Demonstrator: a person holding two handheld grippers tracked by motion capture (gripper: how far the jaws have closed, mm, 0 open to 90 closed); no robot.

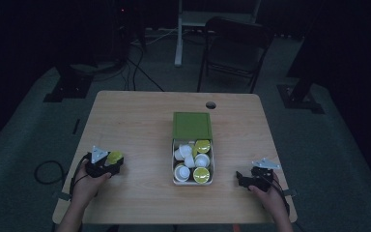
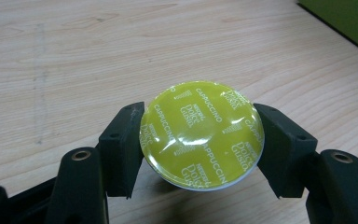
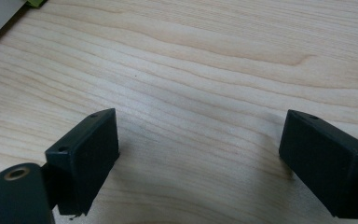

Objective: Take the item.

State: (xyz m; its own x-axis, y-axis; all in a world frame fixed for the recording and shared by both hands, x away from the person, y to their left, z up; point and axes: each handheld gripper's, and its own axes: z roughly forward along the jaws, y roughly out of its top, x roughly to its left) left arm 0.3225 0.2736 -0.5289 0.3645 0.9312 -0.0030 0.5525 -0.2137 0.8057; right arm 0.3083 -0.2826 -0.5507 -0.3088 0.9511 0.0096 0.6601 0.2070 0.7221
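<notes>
A coffee capsule (image 2: pixel 201 133) with a yellow-green foil lid printed "Cappuccino" is clamped between both pads of my left gripper (image 2: pixel 200 140), just above the wooden table. From above, that capsule (image 1: pixel 115 157) and my left gripper (image 1: pixel 112 163) sit at the table's left front. My right gripper (image 1: pixel 241 180) rests at the right front of the table; in its own view my right gripper (image 3: pixel 198 154) has its jaws wide apart over bare wood. A white box (image 1: pixel 211 166) in the middle holds several capsules, some lid up, some white bodies.
The box's green lid (image 1: pixel 192 125) lies just behind it; a corner of the green lid (image 2: pixel 349 21) shows in the left gripper view. A round hole (image 1: pixel 210 105) is in the table near its far edge. A chair (image 1: pixel 234 48) stands beyond the table.
</notes>
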